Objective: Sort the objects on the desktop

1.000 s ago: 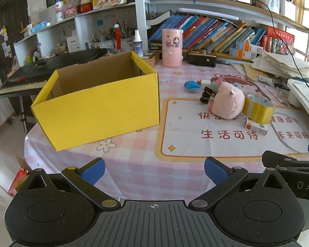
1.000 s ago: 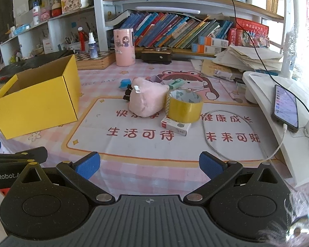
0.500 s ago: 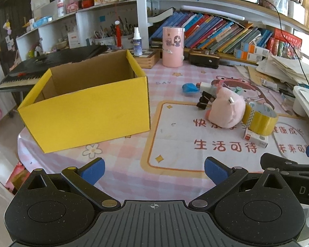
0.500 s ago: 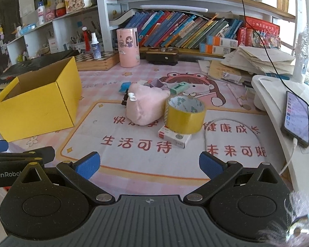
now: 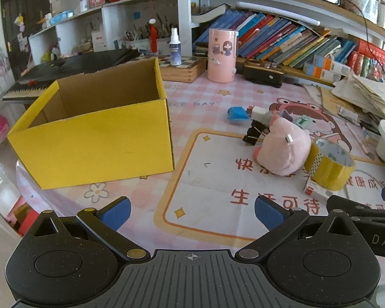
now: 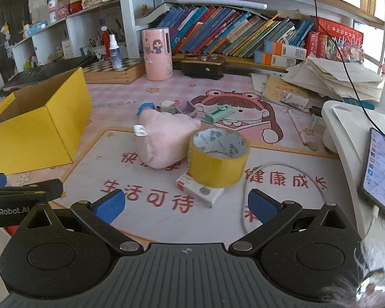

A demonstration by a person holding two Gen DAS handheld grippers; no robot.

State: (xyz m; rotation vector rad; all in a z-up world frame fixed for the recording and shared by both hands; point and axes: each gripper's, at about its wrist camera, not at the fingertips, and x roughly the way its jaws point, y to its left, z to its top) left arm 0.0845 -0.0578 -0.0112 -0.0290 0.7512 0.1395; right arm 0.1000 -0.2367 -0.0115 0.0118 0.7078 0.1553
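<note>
An open yellow cardboard box (image 5: 95, 138) (image 6: 36, 131) stands at the table's left, nothing visible inside. To its right lie a pink plush toy (image 5: 285, 151) (image 6: 164, 141), a yellow tape roll (image 5: 329, 168) (image 6: 218, 163) resting on a small white carton (image 6: 200, 191), black binder clips (image 5: 254, 133), a blue item (image 5: 236, 114) and a mint stapler-like piece (image 6: 218, 113). My left gripper (image 5: 192, 213) hangs open over the table's front edge. My right gripper (image 6: 186, 204) is open just short of the carton and tape.
A pink cylinder (image 5: 222, 55), a dark wooden case (image 5: 263, 73), a chessboard box with a spray bottle (image 5: 174, 50) and rows of books line the back. Paper stacks (image 6: 331, 79), a white stand with a phone (image 6: 379, 174) and a white cable (image 6: 269, 166) sit at right.
Both grippers have moved forward toward the table's items; the tape, carton and plush loom larger in the right wrist view. Nothing on the table has shifted.
</note>
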